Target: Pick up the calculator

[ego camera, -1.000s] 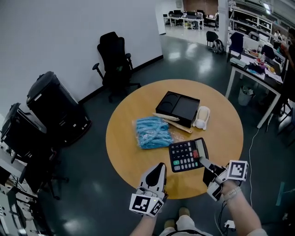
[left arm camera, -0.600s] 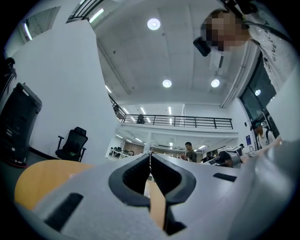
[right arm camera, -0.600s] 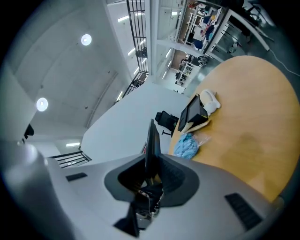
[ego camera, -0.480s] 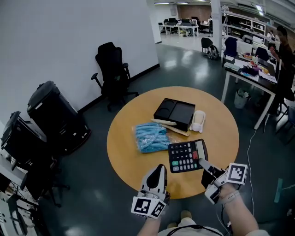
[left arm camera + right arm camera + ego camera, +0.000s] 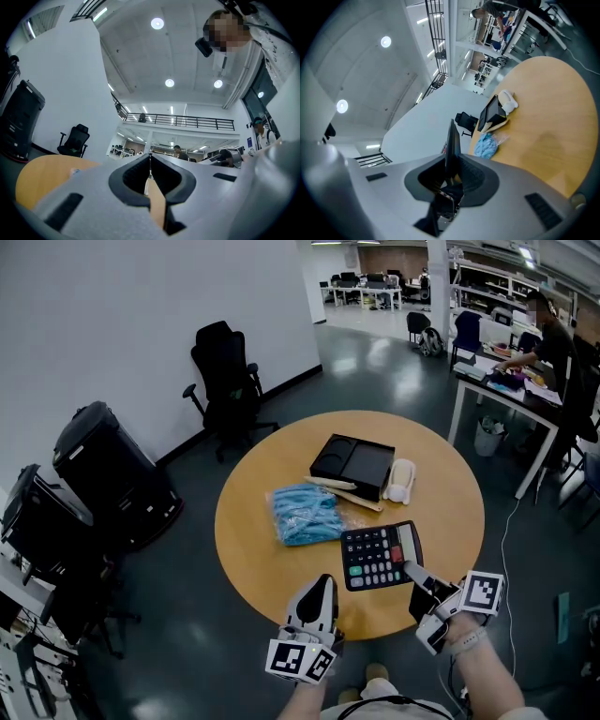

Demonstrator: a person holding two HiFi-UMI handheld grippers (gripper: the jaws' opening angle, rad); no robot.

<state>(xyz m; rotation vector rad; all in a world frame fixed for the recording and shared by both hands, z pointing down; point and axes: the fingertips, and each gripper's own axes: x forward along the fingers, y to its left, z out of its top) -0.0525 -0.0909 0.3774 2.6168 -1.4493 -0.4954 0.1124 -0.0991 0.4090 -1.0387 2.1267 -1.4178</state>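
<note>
The black calculator with pale keys hangs above the near right part of the round wooden table. My right gripper is shut on its near right corner. In the right gripper view the calculator stands edge-on between the jaws, a thin dark slab. My left gripper hovers at the table's near edge, left of the calculator, jaws shut on nothing. In the left gripper view its tips meet with only the room behind them.
On the table lie a blue bagged bundle, a black tray, a wooden stick and a white object. Black office chairs stand at the left, a desk with a person at the right.
Both grippers have shifted only slightly; the calculator stays in the right gripper's grip. The head view has tilted a little, and a person has come to the desk at the right.
</note>
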